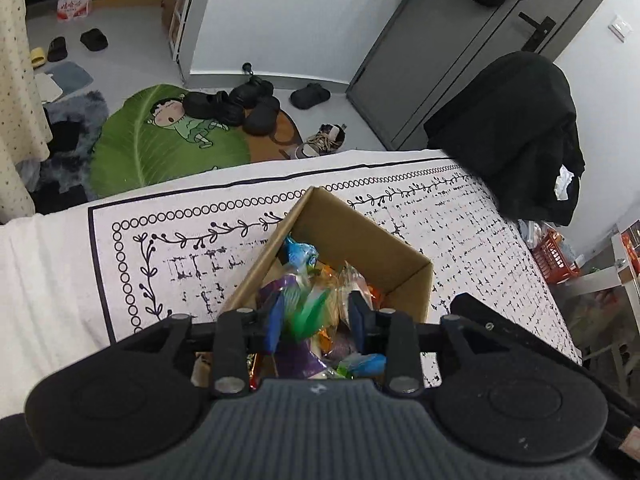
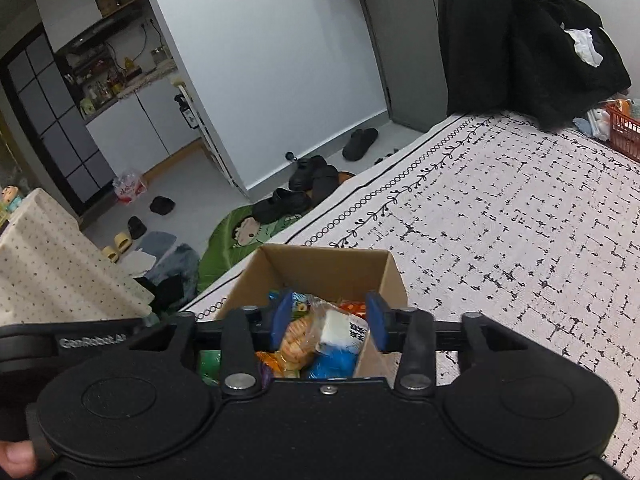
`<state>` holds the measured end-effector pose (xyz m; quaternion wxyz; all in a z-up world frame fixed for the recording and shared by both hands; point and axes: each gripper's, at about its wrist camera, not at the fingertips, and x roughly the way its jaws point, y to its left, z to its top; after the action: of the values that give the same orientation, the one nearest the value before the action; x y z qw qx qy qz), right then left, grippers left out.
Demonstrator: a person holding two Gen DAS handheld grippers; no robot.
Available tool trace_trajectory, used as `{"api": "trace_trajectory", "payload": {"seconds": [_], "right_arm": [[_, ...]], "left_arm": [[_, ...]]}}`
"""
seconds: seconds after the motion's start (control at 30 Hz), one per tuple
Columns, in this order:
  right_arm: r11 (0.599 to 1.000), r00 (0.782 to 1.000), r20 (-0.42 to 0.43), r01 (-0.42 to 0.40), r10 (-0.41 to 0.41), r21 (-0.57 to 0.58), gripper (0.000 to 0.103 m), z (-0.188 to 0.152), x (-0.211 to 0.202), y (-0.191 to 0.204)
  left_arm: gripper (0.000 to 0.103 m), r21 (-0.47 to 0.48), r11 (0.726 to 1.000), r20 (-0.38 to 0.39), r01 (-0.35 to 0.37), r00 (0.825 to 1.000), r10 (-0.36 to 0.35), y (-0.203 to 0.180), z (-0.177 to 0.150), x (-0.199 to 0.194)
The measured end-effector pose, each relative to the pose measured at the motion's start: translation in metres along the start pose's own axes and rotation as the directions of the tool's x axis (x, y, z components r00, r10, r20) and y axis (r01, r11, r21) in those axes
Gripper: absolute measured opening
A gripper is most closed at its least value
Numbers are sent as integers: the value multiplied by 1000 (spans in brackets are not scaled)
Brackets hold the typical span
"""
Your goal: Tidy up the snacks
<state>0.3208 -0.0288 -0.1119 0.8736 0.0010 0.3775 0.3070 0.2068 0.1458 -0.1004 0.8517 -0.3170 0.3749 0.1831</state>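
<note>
Left tongs: my left gripper (image 1: 316, 320) hung over the cardboard box (image 1: 360, 236), its blue fingers (image 1: 275, 322) spread wide with nothing between them; a green and purple wrapper (image 1: 298, 312) lay blurred below the gap.
Right tongs: my right gripper (image 2: 330, 322) hovered above the same box (image 2: 320, 268) with jaws parted wide and gripping nothing.
Snacks: they lay piled inside the box, among them a clear bag of biscuits (image 2: 298, 338), a blue and white packet (image 2: 338, 344) and an orange packet (image 2: 352, 306) toward the far side.
Box: it stood open-topped near the edge of the white patterned cloth (image 2: 500, 240).
Around: dark shoes (image 1: 240, 106) rested on a green leaf-shaped rug (image 1: 152, 152) on the floor beyond the cloth's edge, and a black coat (image 1: 520, 128) hung at the far right.
My hand: only a fingertip (image 2: 14, 456) showed at the lower left of the right view.
</note>
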Motion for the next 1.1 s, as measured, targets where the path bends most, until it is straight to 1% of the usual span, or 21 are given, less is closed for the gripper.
{"api": "trace_trajectory", "payload": {"seconds": [0.03, 0.27, 0.33, 0.4, 0.57, 0.67, 0.7, 0.73, 0.8, 0.87, 0.9, 0.93, 1.03, 1.1], "right_arm": [[1000, 1000, 1, 8, -8, 2, 46, 0, -1, 0], [999, 999, 5, 38, -38, 36, 54, -4, -11, -11], [998, 999, -3, 47, -46, 47, 56, -7, -13, -17], [996, 998, -13, 54, -54, 70, 59, -11, -18, -23], [995, 997, -30, 67, -65, 74, 65, -15, -24, -29], [995, 997, -28, 70, -68, 72, 70, -11, -30, -28], [995, 997, -24, 71, -70, 67, 75, -10, -32, -28], [995, 997, -19, 73, -72, 65, 79, -8, -35, -27], [994, 997, -9, 72, -72, 79, 82, -7, -41, -29], [992, 997, -8, 71, -71, 100, 85, -7, -48, -31], [991, 997, -6, 72, -72, 111, 89, -8, -53, -33], [990, 997, -4, 76, -76, 116, 96, -8, -57, -34], [987, 994, 9, 106, -107, 124, 101, -11, -69, -37], [982, 992, 2, 124, -126, 142, 103, -13, -77, -39]], "left_arm": [[39, -1, 1000, 0, -3, 1000, 3, 1, 0, -1], [44, -8, 1000, 6, -13, 1000, 13, 2, 3, -11], [51, -6, 1000, 8, -15, 1000, 15, 2, 3, -14], [55, -3, 1000, 12, -23, 1000, 23, 1, 3, -18], [63, 7, 1000, 5, -20, 1000, 20, -2, 2, -23], [71, 18, 1000, -4, -18, 1000, 18, -4, 1, -26], [75, 27, 1000, -13, -15, 1000, 15, -5, 1, -27], [76, 39, 999, -21, -17, 1000, 18, -7, 1, -28], [77, 58, 998, -29, -32, 999, 33, -10, 0, -31], [80, 75, 997, -23, -22, 999, 24, -12, -1, -38], [83, 80, 997, -19, -17, 1000, 19, -14, -2, -40], [86, 86, 996, -18, -14, 1000, 16, -15, -4, -43], [87, 104, 995, -35, -6, 999, 9, -18, -8, -47], [88, 113, 994, -34, 9, 999, -6, -18, -12, -52]]}}
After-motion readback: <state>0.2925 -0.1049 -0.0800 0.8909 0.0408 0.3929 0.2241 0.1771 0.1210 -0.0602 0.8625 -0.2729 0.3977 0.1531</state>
